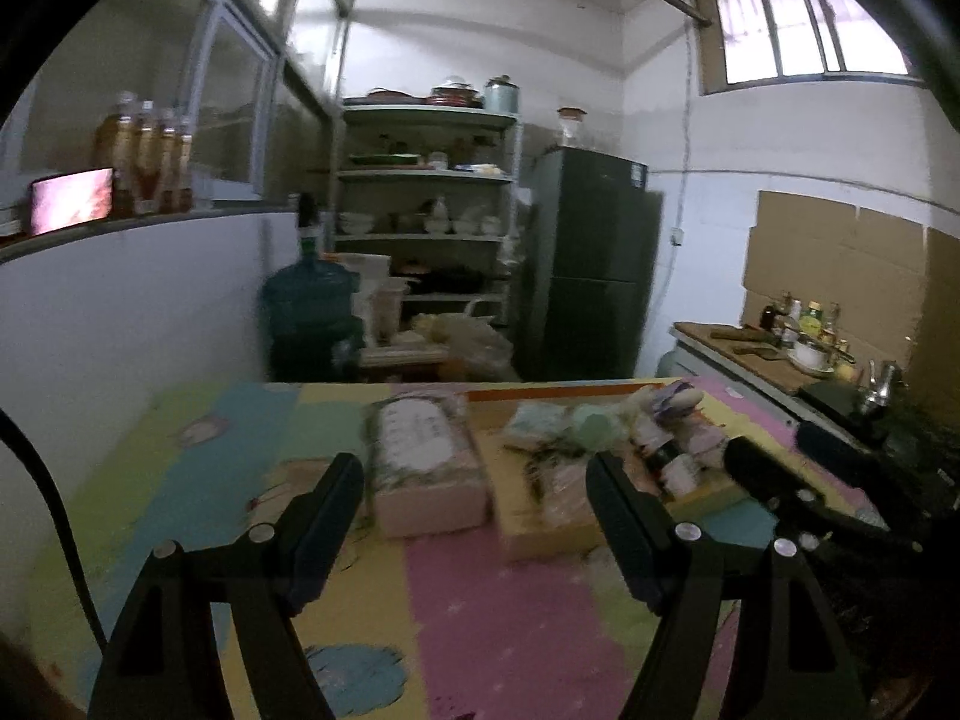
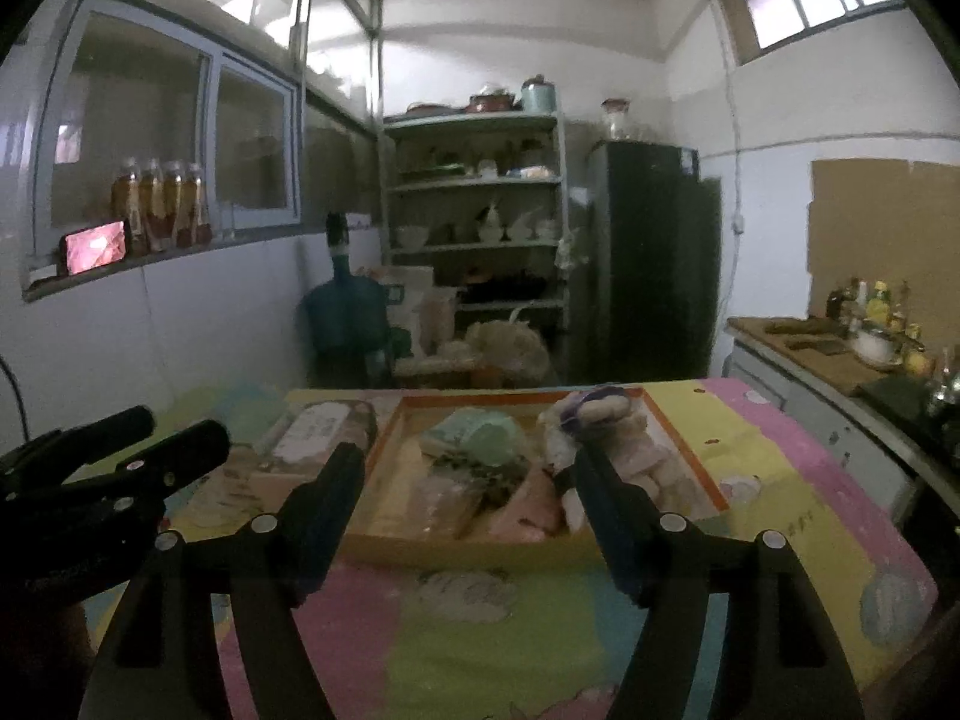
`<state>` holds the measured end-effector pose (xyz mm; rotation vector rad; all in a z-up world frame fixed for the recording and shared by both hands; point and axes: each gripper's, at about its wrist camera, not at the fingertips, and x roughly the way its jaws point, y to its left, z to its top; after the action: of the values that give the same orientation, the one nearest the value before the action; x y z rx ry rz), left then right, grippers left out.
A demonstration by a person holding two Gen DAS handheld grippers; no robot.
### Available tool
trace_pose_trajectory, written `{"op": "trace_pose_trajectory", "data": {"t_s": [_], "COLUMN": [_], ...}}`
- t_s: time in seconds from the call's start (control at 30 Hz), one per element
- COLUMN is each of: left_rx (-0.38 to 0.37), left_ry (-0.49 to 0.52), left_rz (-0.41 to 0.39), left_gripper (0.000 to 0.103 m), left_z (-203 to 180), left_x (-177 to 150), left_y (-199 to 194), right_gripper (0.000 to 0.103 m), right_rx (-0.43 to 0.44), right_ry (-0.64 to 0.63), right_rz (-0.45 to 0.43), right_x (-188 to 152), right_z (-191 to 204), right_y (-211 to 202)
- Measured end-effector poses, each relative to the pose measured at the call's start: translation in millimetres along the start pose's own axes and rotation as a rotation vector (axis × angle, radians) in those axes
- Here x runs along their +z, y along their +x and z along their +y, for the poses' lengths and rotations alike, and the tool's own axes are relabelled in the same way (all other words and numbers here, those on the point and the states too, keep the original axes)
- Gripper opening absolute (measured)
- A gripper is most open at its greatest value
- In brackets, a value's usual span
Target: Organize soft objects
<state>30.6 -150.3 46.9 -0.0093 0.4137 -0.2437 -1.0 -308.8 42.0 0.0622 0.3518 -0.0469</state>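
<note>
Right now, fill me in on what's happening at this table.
A person holds a claw in each hand above a pastel play mat, and neither is gripping anything. The left claw and right claw are both open, hovering short of an orange-rimmed tray. The tray holds a plush toy, a mint-green soft item and other soft pieces. A wrapped tissue pack lies on the mat, left of the tray.

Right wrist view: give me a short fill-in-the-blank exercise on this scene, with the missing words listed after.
1. The plush toy lies inside the shallow orange-rimmed ____.
2. The floral tissue pack lies ____ the orange-rimmed tray, to its left.
3. The right gripper and the left gripper both stand ____, holding nothing.
4. The colourful patchwork play mat covers the ____.

Missing words: tray; outside; open; table
</note>
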Motion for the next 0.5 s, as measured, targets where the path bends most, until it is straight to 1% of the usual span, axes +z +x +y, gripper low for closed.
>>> {"op": "trace_pose_trajectory", "data": {"t_s": [0.07,0.13,0.17,0.2,0.33,0.5], "left_rx": [0.017,0.028,0.035,0.04,0.042,0.061], "left_ry": [-0.001,-0.002,-0.004,-0.006,-0.01,-0.005], "left_rz": [0.002,-0.003,-0.008,-0.011,-0.017,-0.036], "left_gripper": [0.077,0.077,0.077,0.077,0.077,0.077], "left_z": [8.0,14.5,17.4,20.0,26.6,34.8], "left_x": [-6.5,-12.5,-16.1,-19.8,-33.3,-45.9], "left_y": [-13.2,-23.9,-30.1,-36.1,-55.6,-78.1], "right_gripper": [0.074,0.074,0.075,0.078,0.078,0.078], "right_rx": [-0.028,-0.058,-0.07,-0.071,-0.044,-0.086], "right_ry": [0.014,0.013,0.005,-0.004,0.03,0.019], "right_rz": [-0.032,-0.089,-0.119,-0.131,-0.092,-0.048], "right_x": [-6.3,-12.6,-16.3,-19.4,-30.0,-40.3], "right_z": [9.5,18.7,23.3,27.2,37.3,55.6], "right_y": [-14.3,-30.6,-39.1,-44.9,-58.9,-81.6]}}
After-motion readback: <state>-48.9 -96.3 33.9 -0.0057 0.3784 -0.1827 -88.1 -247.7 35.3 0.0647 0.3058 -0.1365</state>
